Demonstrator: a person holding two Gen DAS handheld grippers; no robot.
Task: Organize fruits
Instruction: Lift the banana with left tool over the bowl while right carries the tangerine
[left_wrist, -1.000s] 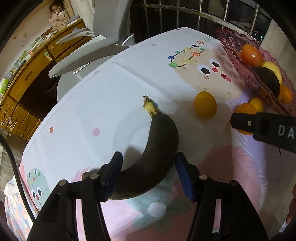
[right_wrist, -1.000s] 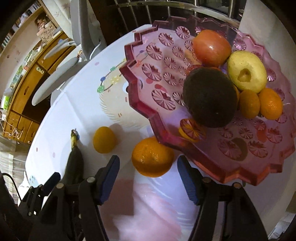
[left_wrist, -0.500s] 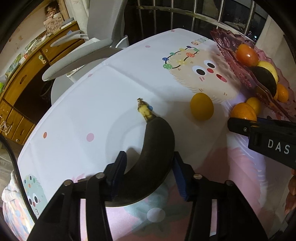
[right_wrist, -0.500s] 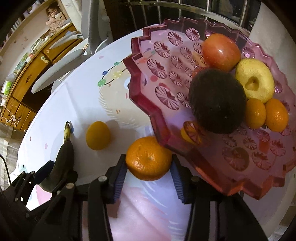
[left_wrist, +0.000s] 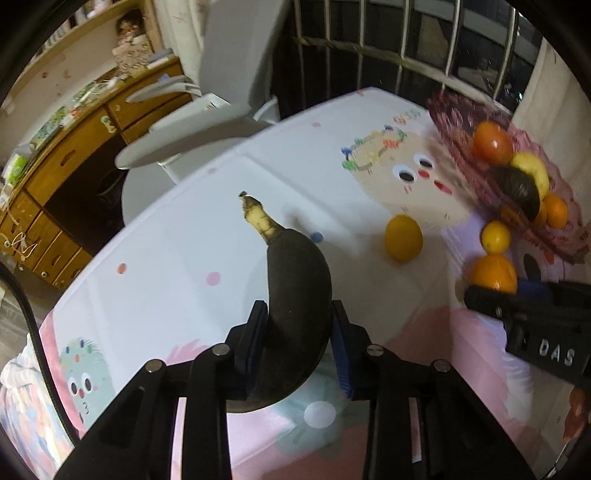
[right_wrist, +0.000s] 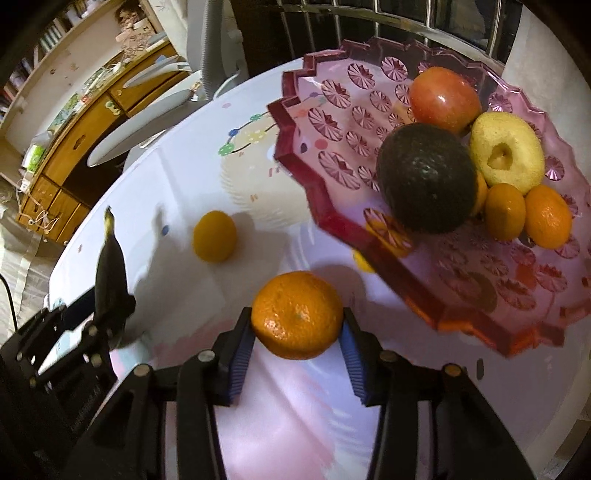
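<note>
My left gripper (left_wrist: 297, 343) is shut on a blackened banana (left_wrist: 295, 291) and holds it tilted up off the tablecloth, stem pointing away. My right gripper (right_wrist: 297, 339) is shut on an orange mandarin (right_wrist: 297, 314), just off the table in front of the pink glass fruit plate (right_wrist: 332, 110). The plate holds a dark avocado (right_wrist: 424, 181), a red apple (right_wrist: 443, 98), a yellow fruit (right_wrist: 508, 153) and small oranges (right_wrist: 546, 216). The banana in the left gripper also shows in the right wrist view (right_wrist: 110, 273). A small yellow-orange fruit (left_wrist: 403, 238) lies loose on the cloth.
Another small orange (left_wrist: 496, 236) lies under the plate's rim. A white office chair (left_wrist: 207, 122) stands beyond the table's far edge, and a wooden cabinet (left_wrist: 55, 177) is at the left. A window grille (left_wrist: 406, 44) is behind the table.
Both grippers closed on their fruit. The left one gripped the banana and lifted it; the right one gripped the mandarin and raised it slightly.
</note>
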